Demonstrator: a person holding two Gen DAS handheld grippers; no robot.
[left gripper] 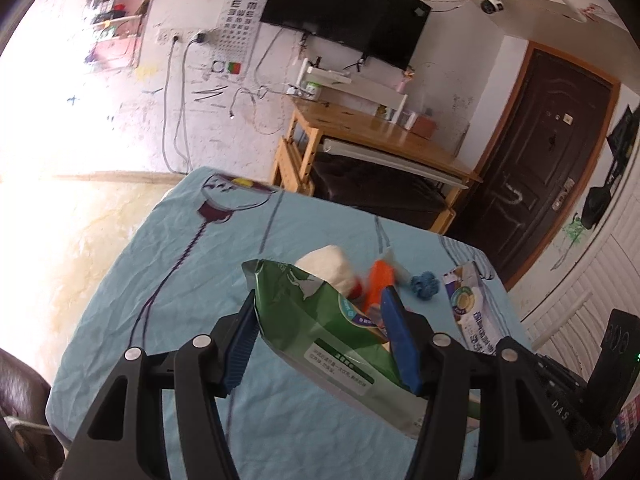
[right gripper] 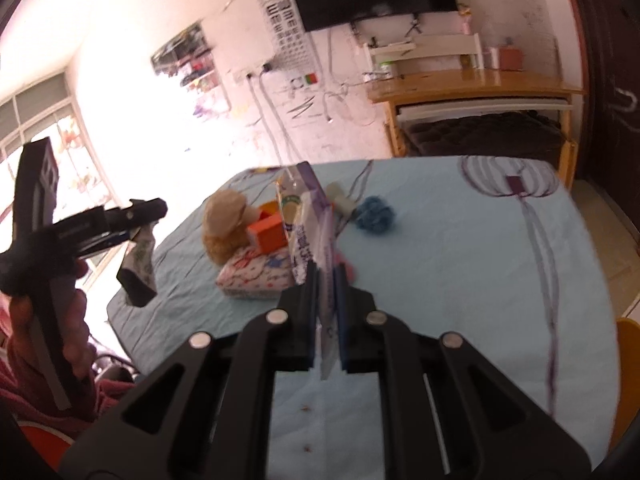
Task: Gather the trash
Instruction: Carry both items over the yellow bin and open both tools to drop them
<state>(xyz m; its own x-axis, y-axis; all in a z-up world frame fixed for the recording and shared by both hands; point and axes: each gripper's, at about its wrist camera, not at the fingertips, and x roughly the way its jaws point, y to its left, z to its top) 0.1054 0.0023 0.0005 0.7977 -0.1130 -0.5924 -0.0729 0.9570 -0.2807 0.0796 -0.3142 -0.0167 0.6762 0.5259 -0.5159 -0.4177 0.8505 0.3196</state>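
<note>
In the left wrist view my left gripper (left gripper: 319, 295) is shut on a green foil snack bag (left gripper: 304, 332), held above the table. In the right wrist view my right gripper (right gripper: 326, 270) is shut on the lower edge of a purple-and-white plastic bag (right gripper: 306, 216), which stands up from the cloth. That bag (left gripper: 472, 308) also shows at the right of the left wrist view. The left gripper (right gripper: 140, 216) appears at the left of the right wrist view, held by a hand (right gripper: 76, 332), with the green bag (right gripper: 144, 252) hanging from it.
On the light blue tablecloth (right gripper: 460, 264) lie a beige plush toy (right gripper: 226, 220), an orange box (right gripper: 268, 236), a patterned tissue pack (right gripper: 256, 276) and a blue knotted ball (right gripper: 374, 210). A wooden desk (right gripper: 476, 84) stands beyond the table, a dark door (left gripper: 536, 168) to its right.
</note>
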